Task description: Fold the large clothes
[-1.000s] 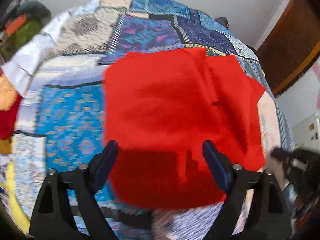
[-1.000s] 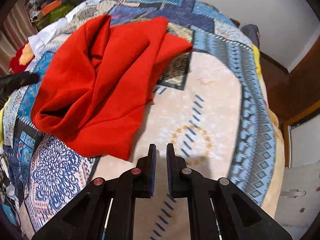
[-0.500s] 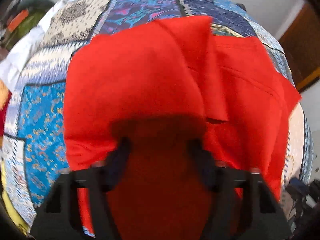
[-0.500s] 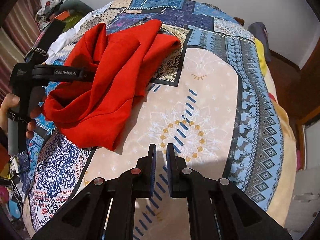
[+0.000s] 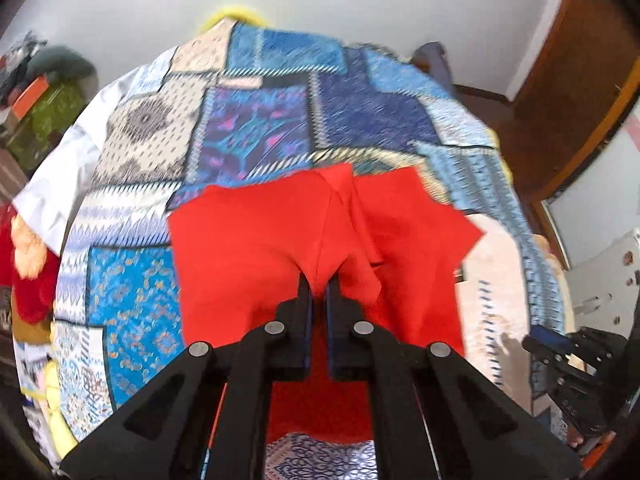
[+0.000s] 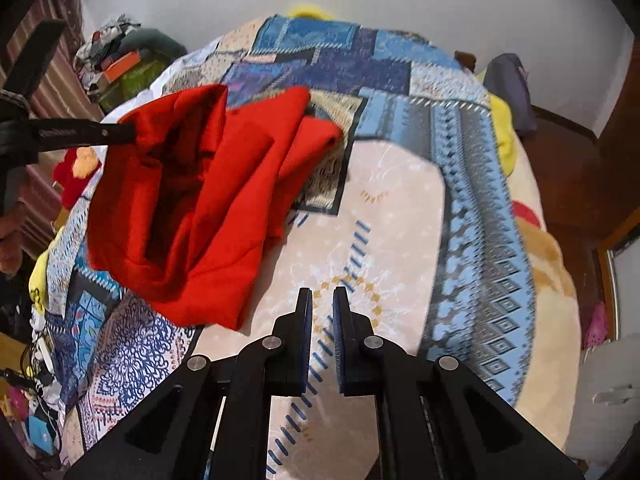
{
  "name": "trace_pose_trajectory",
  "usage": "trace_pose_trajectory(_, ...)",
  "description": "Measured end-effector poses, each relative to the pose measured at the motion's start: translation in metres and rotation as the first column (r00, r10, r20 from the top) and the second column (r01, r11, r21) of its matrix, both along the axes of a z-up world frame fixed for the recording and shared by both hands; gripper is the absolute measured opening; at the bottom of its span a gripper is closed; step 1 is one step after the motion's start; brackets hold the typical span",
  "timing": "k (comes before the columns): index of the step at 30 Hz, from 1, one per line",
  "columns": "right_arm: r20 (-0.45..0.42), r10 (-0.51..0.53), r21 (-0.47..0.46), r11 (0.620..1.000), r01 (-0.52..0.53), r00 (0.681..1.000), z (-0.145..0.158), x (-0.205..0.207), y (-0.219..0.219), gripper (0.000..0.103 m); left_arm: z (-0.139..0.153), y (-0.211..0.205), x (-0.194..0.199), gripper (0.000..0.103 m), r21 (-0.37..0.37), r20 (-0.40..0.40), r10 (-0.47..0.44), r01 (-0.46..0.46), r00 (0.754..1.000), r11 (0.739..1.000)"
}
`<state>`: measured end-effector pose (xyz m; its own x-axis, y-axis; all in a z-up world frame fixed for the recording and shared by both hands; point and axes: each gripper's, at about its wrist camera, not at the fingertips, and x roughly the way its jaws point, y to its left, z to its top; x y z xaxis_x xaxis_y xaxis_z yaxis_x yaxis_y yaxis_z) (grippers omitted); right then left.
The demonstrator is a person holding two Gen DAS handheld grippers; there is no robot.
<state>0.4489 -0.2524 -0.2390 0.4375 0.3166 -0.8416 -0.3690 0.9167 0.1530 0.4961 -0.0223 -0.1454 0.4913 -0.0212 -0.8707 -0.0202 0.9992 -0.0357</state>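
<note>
A soft red garment (image 5: 256, 248) of matte, fleece-like cloth lies bunched on a bed covered by a patchwork blanket (image 5: 256, 128) printed in blue, purple, cream and grey blocks with zigzag borders. In the right wrist view the garment (image 6: 200, 208) is a loose heap of deep folds with a dark hollow on its left side, sitting on the left part of the blanket (image 6: 400, 208), where a cream panel with dashed blue lines and a ring of gold marks spreads beside it. One edge of the cloth is lifted up off the bed into a peak.

The left gripper (image 5: 319, 288) has its black jaws pressed nearly together with a pinch of red cloth caught between the blue-lined pads, and the fabric fans out from that pinch in two broad flaps. From the other camera the same left gripper (image 6: 130, 136) comes in level from the left, its tip buried in the raised edge of the garment.

The right gripper (image 6: 320, 300) hovers above the cream panel, just right of the heap and apart from it, its jaws narrowed to a thin gap with nothing between them. It shows dimly at the lower right edge of the left view
</note>
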Motion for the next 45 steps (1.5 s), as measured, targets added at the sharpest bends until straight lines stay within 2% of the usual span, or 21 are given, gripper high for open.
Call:
trace_pose_trajectory(6, 0.025, -0.038, 0.015, 0.999, 0.037, 0.999, 0.014, 0.0, -0.014, 0.005, -0.006, -0.046, 0.002, 0.004, -0.085, -0.019, -0.089, 0.087, 0.996, 0.993)
trace_pose_trajectory(9, 0.028, -0.052, 0.014, 0.999, 0.051, 0.998, 0.016, 0.002, -0.02, 0.005, -0.011, -0.073, 0.003, 0.004, -0.102, -0.01, -0.147, 0.145, 0.989, 0.984)
trace_pose_trajectory(12, 0.025, -0.058, 0.004, 0.998, 0.058, 0.998, 0.015, 0.004, -0.024, 0.005, -0.034, -0.087, 0.008, 0.004, -0.133, -0.049, -0.154, 0.146, 0.987, 0.98)
trace_pose_trajectory(17, 0.011, -0.056, -0.002, 0.998, 0.056, 0.998, 0.008, 0.002, -0.025, 0.005, -0.089, -0.092, 0.019, 0.004, -0.043, -0.123, -0.145, 0.141, 0.982, 0.989)
trace_pose_trajectory(20, 0.002, -0.052, -0.01, 0.999, 0.052, 0.999, 0.004, 0.0, -0.025, 0.005, -0.106, -0.083, 0.021, 0.005, -0.079, -0.136, -0.143, 0.133, 0.98, 0.988)
trace_pose_trajectory(24, -0.016, -0.056, -0.008, 0.998, 0.056, 0.998, 0.0, 0.0, -0.023, 0.005, -0.103, -0.09, 0.014, 0.007, -0.026, -0.129, -0.183, 0.181, 0.975, 0.983)
trace_pose_trajectory(25, -0.017, -0.056, -0.007, 0.998, 0.056, 0.998, 0.0, -0.001, -0.022, 0.005, -0.101, -0.093, 0.01, 0.01, -0.003, -0.126, -0.198, 0.199, 0.972, 0.98)
trace_pose_trajectory(27, -0.015, -0.052, -0.004, 0.999, 0.052, 0.999, 0.002, -0.004, -0.019, 0.005, -0.096, -0.095, 0.002, 0.019, 0.027, -0.12, -0.224, 0.229, 0.967, 0.973)
trace_pose_trajectory(29, -0.008, -0.042, -0.003, 0.999, 0.042, 0.999, 0.006, -0.006, -0.016, 0.005, -0.091, -0.096, -0.006, 0.043, 0.052, -0.1, -0.252, 0.258, 0.963, 0.965)
trace_pose_trajectory(31, 0.0, -0.031, -0.011, 0.999, 0.031, 1.0, 0.009, -0.008, -0.011, 0.005, -0.079, -0.096, -0.018, 0.051, 0.07, -0.063, -0.287, 0.291, 0.956, 0.954)
trace_pose_trajectory(34, 0.007, -0.017, -0.018, 1.0, 0.017, 1.0, 0.013, -0.01, -0.003, 0.005, -0.064, -0.09, -0.033, 0.051, 0.121, -0.022, -0.291, 0.291, 0.957, 0.949)
trace_pose_trajectory(37, 0.02, 0.0, -0.018, 1.0, 0.0, 1.0, 0.017, -0.013, 0.008, 0.005, -0.049, -0.072, -0.042, 0.051, 0.103, 0.002, -0.277, 0.276, 0.961, 0.956)
trace_pose_trajectory(42, 0.042, 0.032, -0.006, 0.999, -0.031, 0.999, 0.023, -0.013, 0.029, 0.005, -0.025, -0.027, -0.053, 0.051, 0.083, 0.064, -0.188, 0.182, 0.98, 0.98)
trace_pose_trajectory(45, 0.051, 0.055, 0.015, 0.998, -0.056, 0.997, 0.027, -0.01, 0.048, 0.005, -0.011, 0.02, -0.062, 0.056, 0.058, 0.105, -0.101, 0.096, 0.989, 0.994)
